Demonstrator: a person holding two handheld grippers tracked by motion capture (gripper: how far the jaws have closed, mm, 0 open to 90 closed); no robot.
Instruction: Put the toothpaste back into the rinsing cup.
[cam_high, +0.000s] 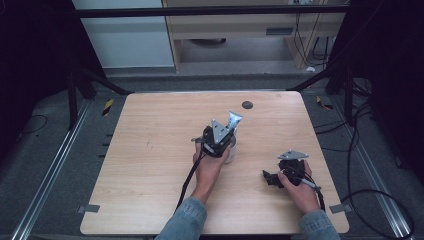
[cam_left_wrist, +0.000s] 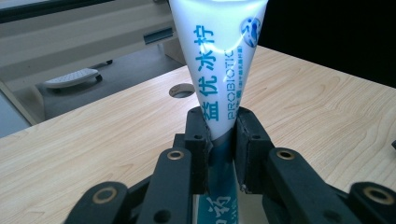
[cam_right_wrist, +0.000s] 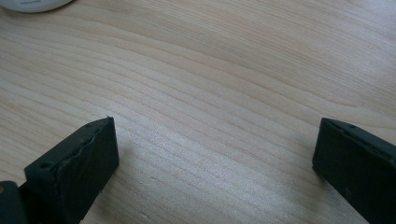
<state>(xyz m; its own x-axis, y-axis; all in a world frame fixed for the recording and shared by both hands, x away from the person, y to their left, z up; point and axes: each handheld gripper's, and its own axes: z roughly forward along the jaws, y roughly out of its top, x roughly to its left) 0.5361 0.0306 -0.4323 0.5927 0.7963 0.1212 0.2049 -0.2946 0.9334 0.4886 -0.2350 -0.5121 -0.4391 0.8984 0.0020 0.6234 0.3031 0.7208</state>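
A white tube (cam_left_wrist: 224, 56) with blue print and the word PROBIOTIC stands upright near the middle of the wooden table (cam_high: 150, 165). My left gripper (cam_left_wrist: 220, 123) is shut on its lower part, and both pads press its sides. In the high view the tube's flat crimped end (cam_high: 234, 120) sticks up above the left gripper (cam_high: 220, 137), and its white cap end (cam_high: 230, 152) is down at the tabletop. My right gripper (cam_high: 270, 178) lies low on the table at the right, pointing left. Its jaws are wide open over bare wood (cam_right_wrist: 215, 93), with nothing between them.
A dark round hole (cam_high: 247, 105) sits in the table beyond the tube, also seen as the hole (cam_left_wrist: 182, 90) in the left gripper view. A white rounded edge (cam_right_wrist: 32, 4) peeks in at the top left of the right gripper view. Cables trail off the right side.
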